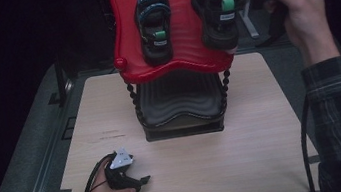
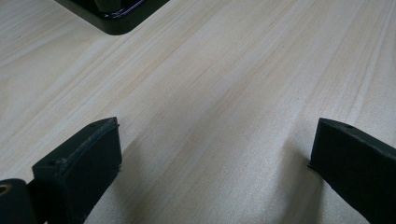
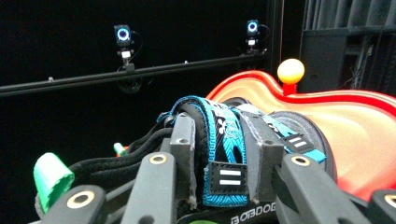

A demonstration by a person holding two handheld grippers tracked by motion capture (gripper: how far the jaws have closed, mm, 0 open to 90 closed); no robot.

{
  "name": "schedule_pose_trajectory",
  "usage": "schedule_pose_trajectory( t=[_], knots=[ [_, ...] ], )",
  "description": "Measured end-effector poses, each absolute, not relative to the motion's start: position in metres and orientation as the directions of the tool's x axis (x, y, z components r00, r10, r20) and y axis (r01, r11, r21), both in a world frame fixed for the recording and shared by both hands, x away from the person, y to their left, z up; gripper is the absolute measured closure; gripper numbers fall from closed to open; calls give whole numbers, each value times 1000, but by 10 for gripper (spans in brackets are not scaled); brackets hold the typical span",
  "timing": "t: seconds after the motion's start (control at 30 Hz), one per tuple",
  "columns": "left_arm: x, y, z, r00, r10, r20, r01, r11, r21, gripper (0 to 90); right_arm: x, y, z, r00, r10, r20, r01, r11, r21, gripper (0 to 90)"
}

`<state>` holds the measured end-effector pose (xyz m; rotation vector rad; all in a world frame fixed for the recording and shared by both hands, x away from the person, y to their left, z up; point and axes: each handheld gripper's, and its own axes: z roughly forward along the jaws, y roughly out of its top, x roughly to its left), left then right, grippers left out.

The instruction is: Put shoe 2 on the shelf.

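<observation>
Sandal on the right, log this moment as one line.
right gripper shut on right sandal over red tray | left gripper open on table

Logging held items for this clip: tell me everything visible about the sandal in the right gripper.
The held sandal is black with blue patterned straps, a green pull tab and a small white label. The right gripper is shut on its blue strap, jaws pinching both sides. In the high view it hangs tilted over the right edge of the red tray, apparently touching it, beside the second sandal lying there.
</observation>
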<state>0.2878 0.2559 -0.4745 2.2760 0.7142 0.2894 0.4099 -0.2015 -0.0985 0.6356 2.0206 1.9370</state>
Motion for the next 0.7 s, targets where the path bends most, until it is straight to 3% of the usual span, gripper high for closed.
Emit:
schedule_pose_trajectory(
  t=[0.7],
  knots=[
    [288, 256, -474, 821, 571, -2, 409, -586, 699, 7, 453, -154, -114, -860, 501, 96, 153, 74, 985, 674]
  ],
)
